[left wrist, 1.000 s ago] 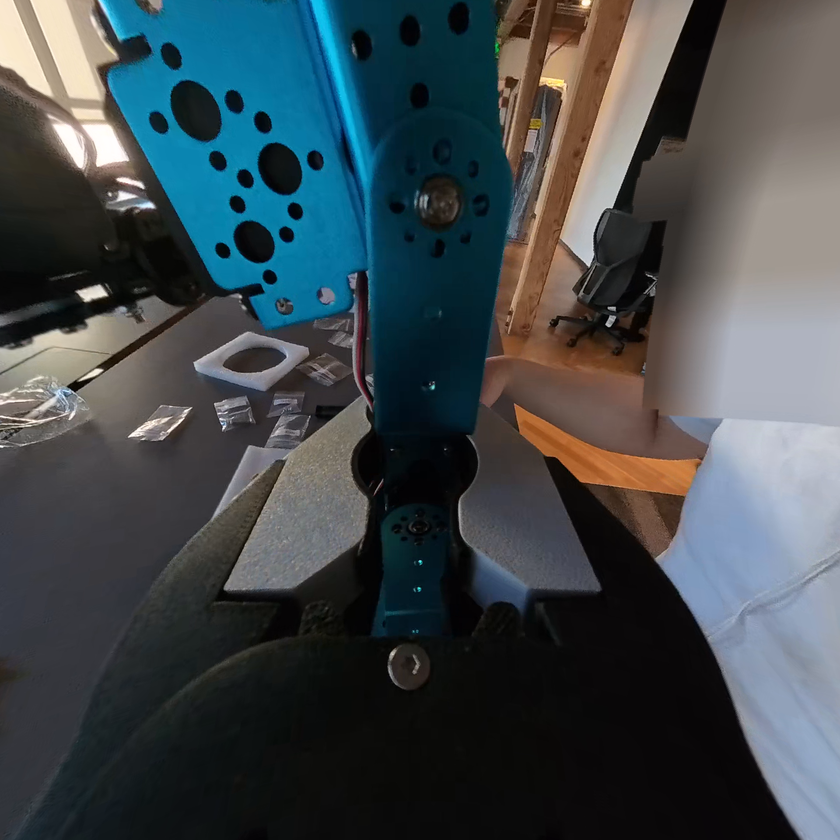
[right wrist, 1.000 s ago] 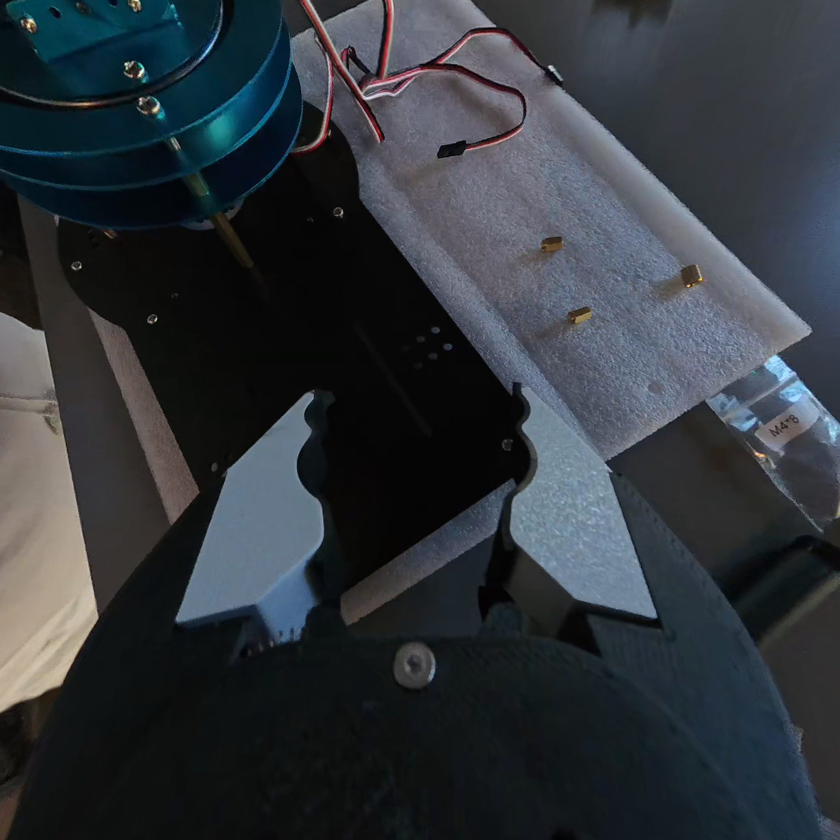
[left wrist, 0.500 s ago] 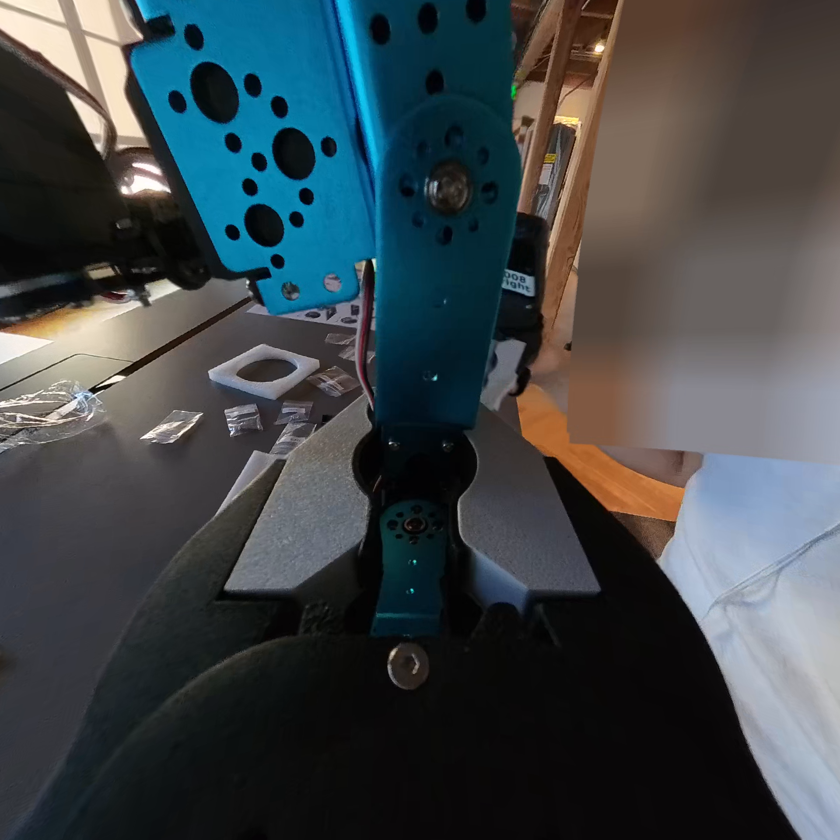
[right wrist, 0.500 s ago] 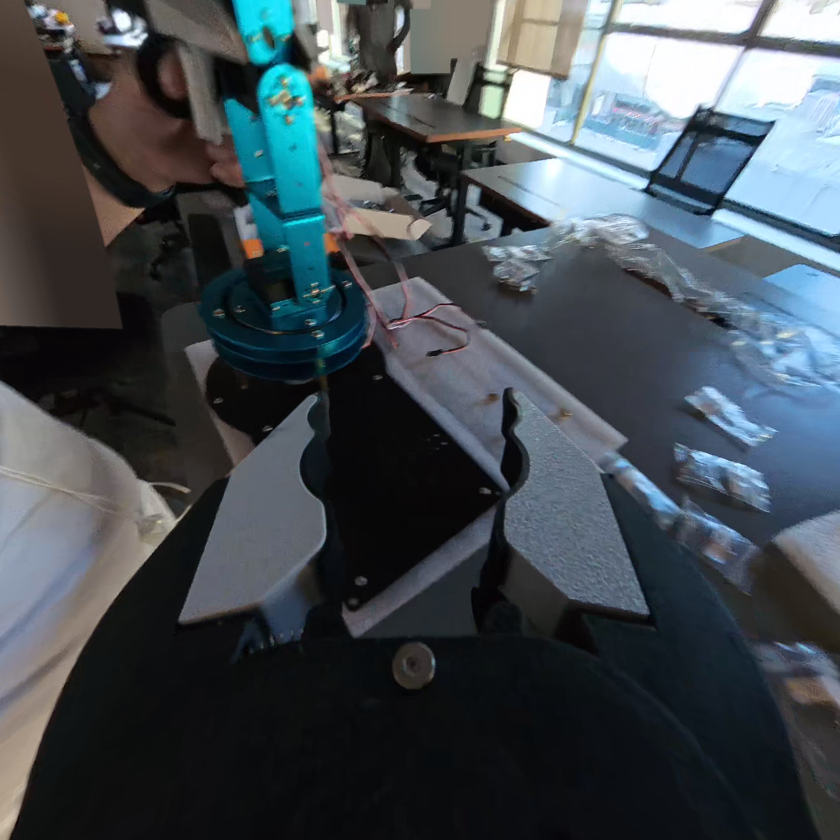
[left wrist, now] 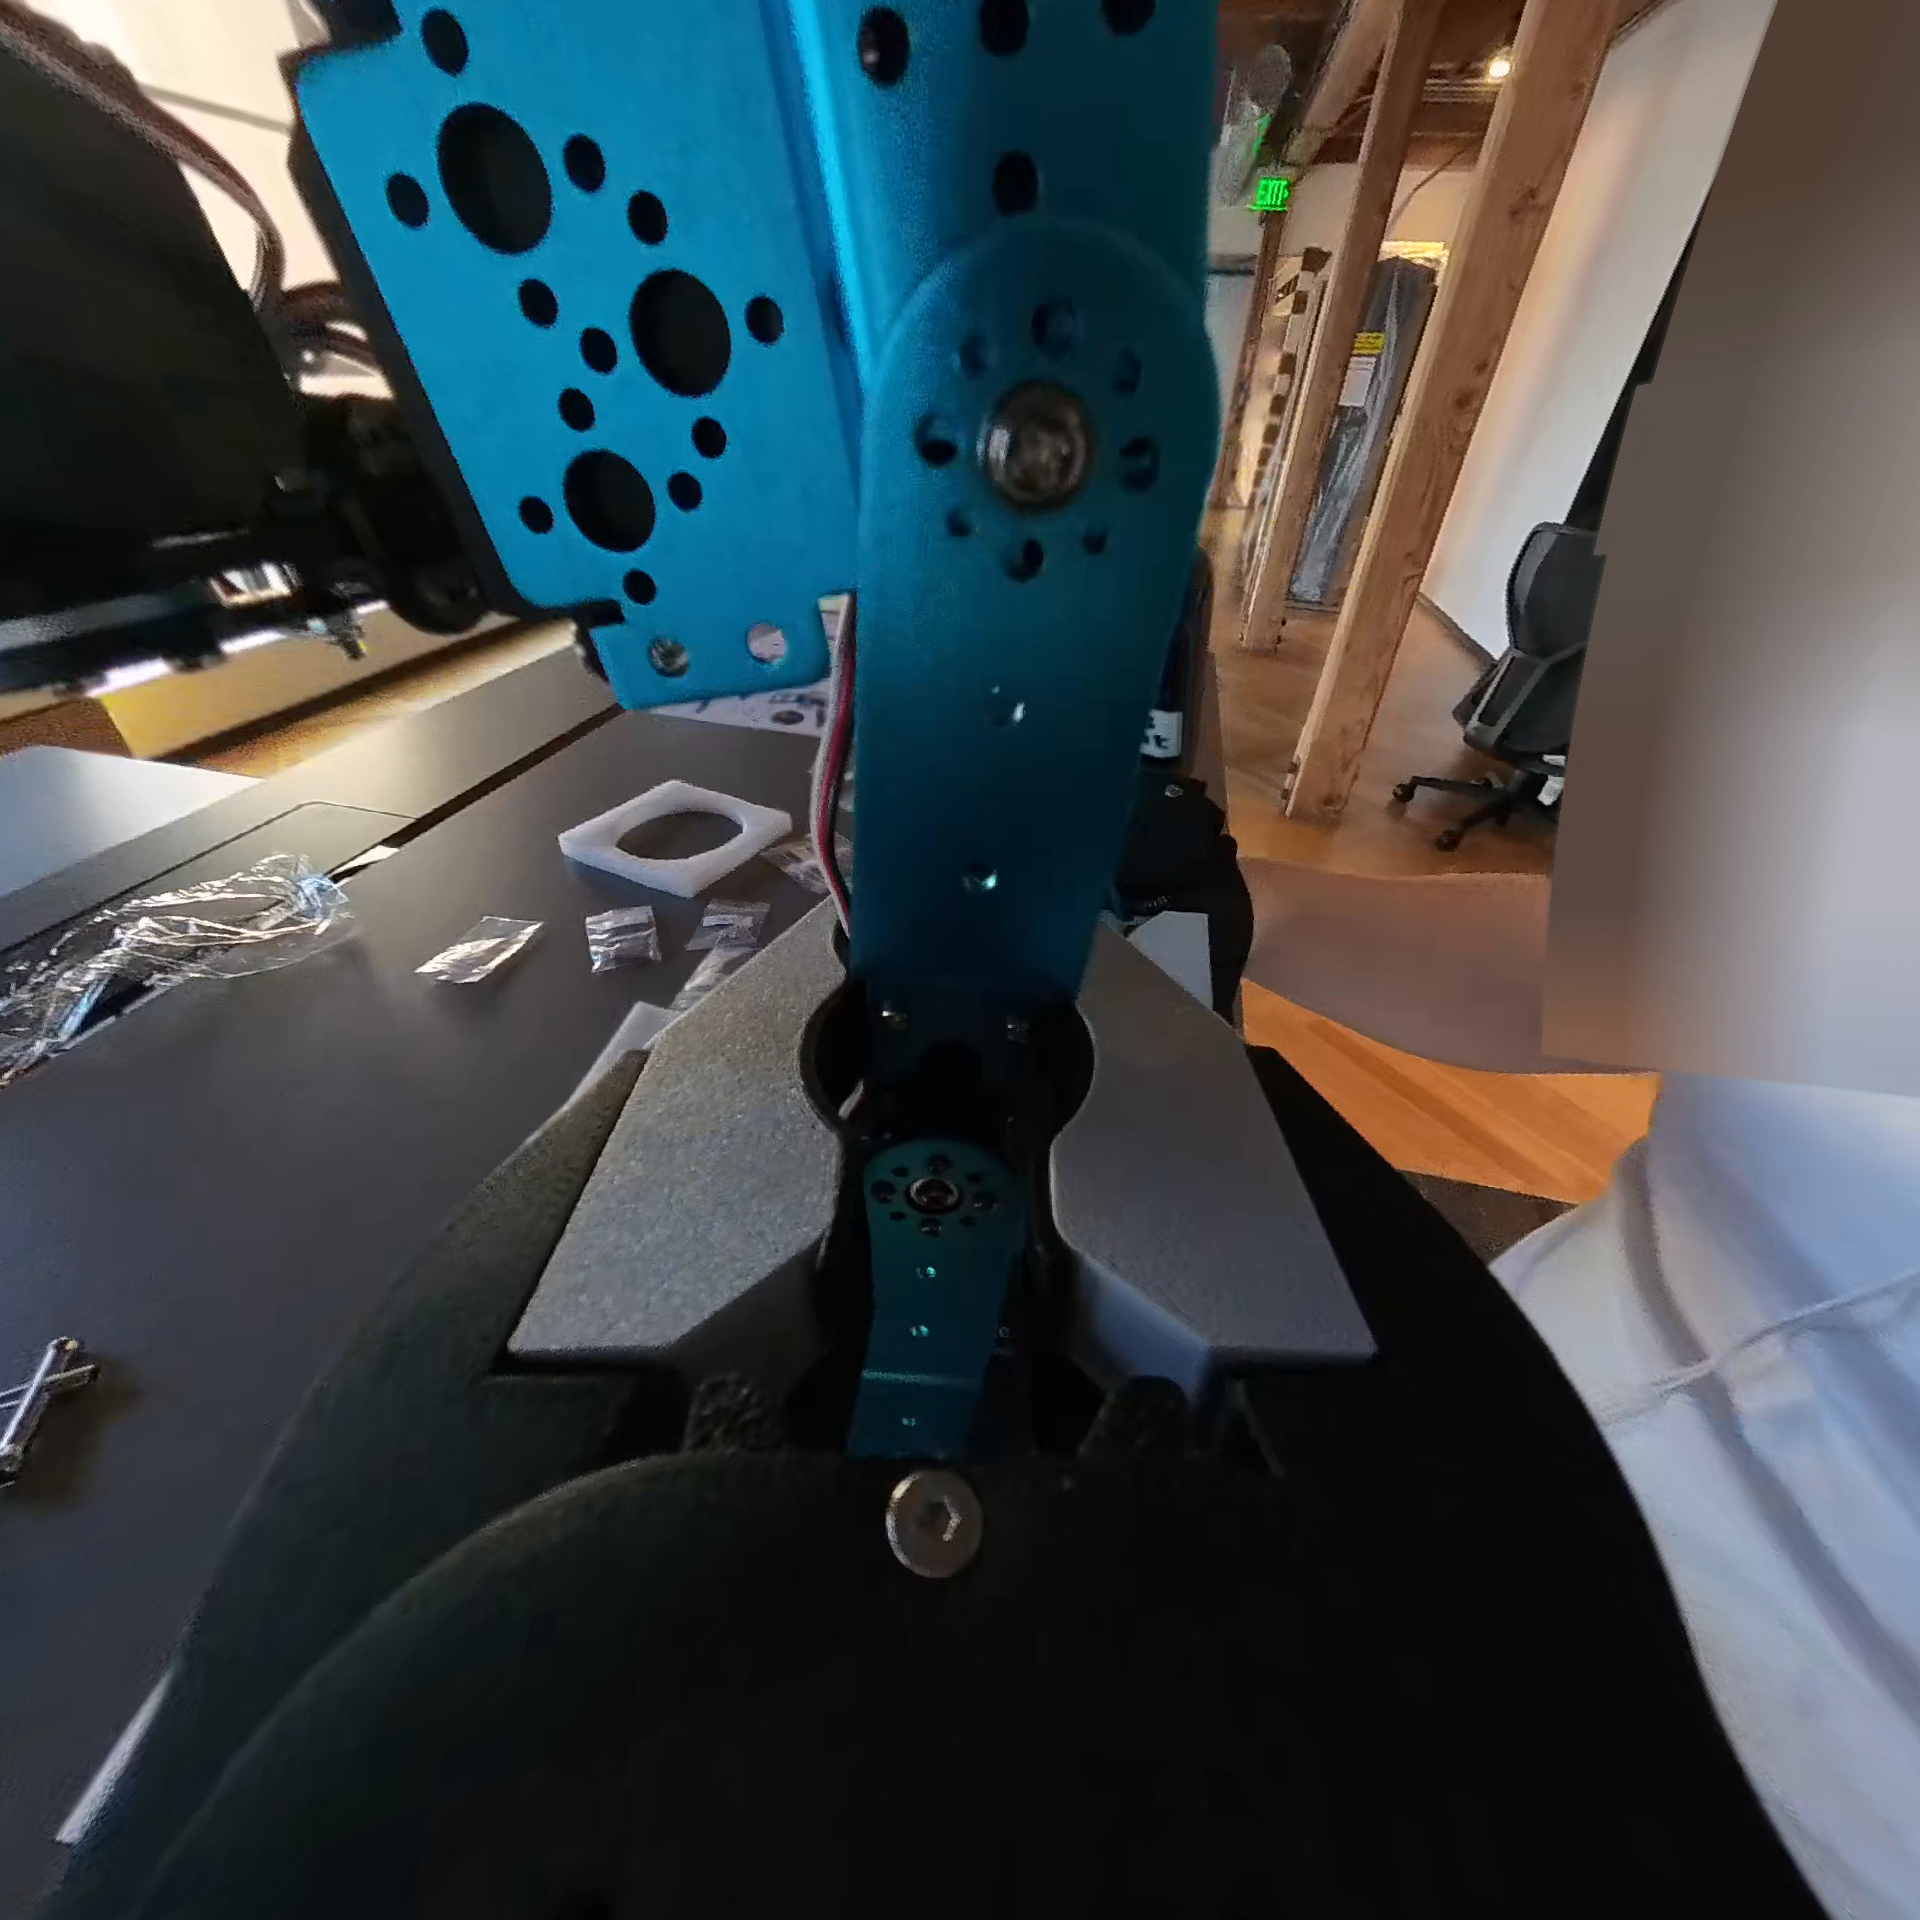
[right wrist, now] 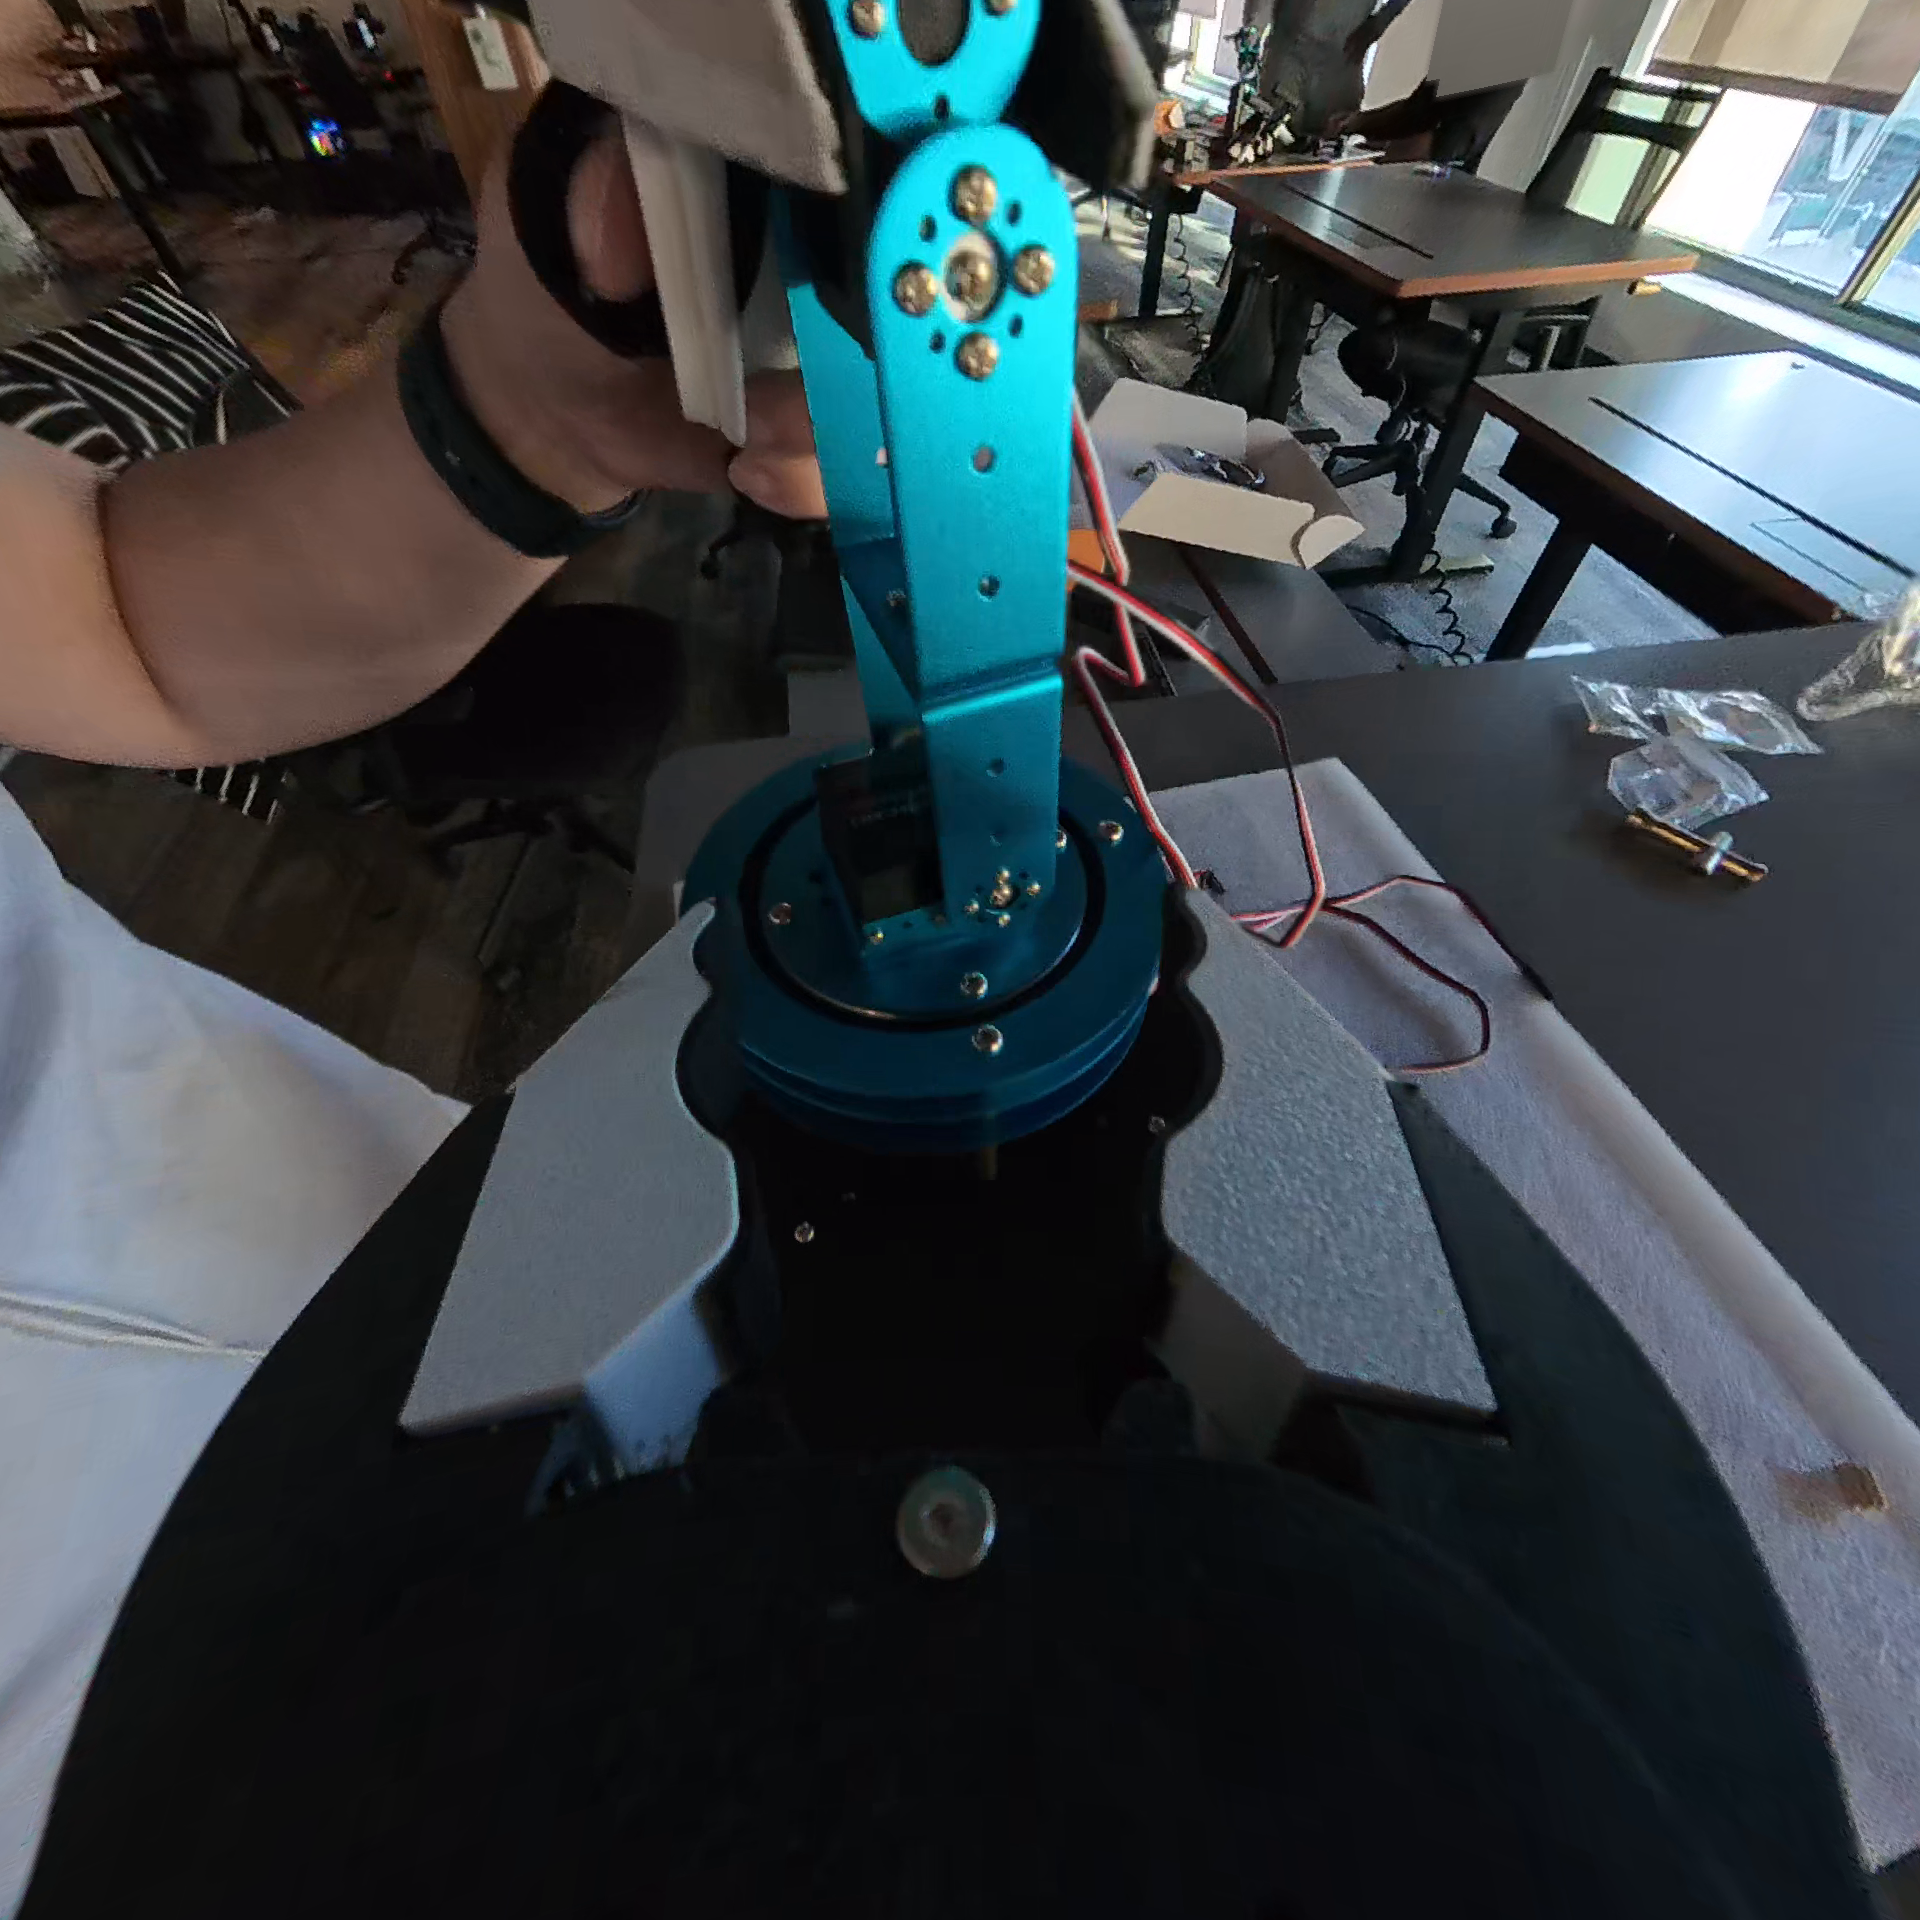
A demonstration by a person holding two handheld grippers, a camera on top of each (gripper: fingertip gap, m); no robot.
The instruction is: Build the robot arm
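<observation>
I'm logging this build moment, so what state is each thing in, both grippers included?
left gripper: shut on the blue arm link.
blue arm link: upright, clamped.
right gripper: open, fingers either side of the round blue base.
round blue base: over the black plate, upright.
servo wires: loose, trailing onto the foam sheet.
foam sheet: flat on the table.
small plastic bags: lying scattered.

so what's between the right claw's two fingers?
The blue round base of the blue arm assembly sits in the right claw's open gap, over the black plate. Contact unclear. Right wrist view.
</observation>
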